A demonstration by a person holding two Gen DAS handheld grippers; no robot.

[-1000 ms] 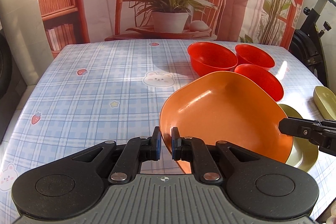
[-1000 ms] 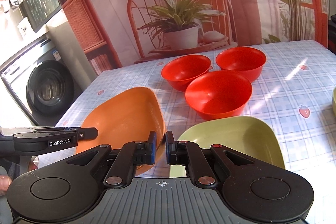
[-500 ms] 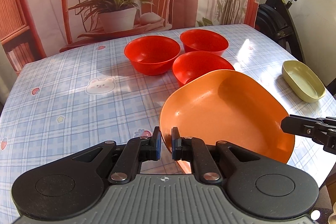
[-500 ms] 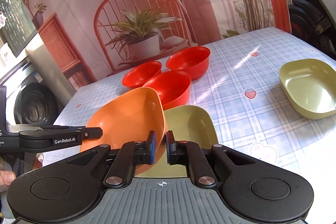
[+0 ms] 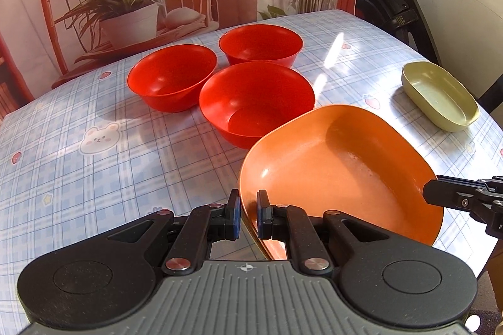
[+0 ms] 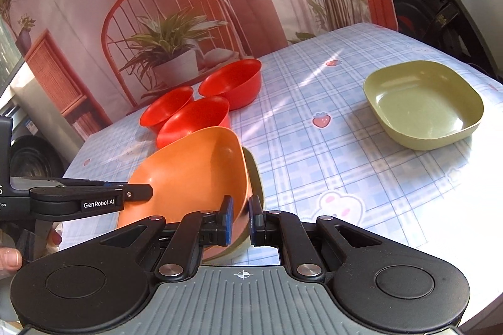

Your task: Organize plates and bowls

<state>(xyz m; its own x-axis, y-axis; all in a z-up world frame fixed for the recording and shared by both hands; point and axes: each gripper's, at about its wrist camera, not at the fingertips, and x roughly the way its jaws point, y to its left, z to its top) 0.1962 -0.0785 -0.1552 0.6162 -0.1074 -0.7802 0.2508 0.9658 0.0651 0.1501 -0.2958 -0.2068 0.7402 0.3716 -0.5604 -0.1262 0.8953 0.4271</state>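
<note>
While both claws grip the orange plate (image 5: 342, 165), red bowls (image 5: 256, 102) crowd beside it.

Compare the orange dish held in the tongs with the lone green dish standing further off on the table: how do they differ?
The orange dish is tilted and pinched at its rim by both tongs, while the green dish sits flat and untouched. The orange one lies over another green dish; the lone green one rests alone on the tablecloth. They differ in colour. Both are shallow, rounded-square and empty.
</note>
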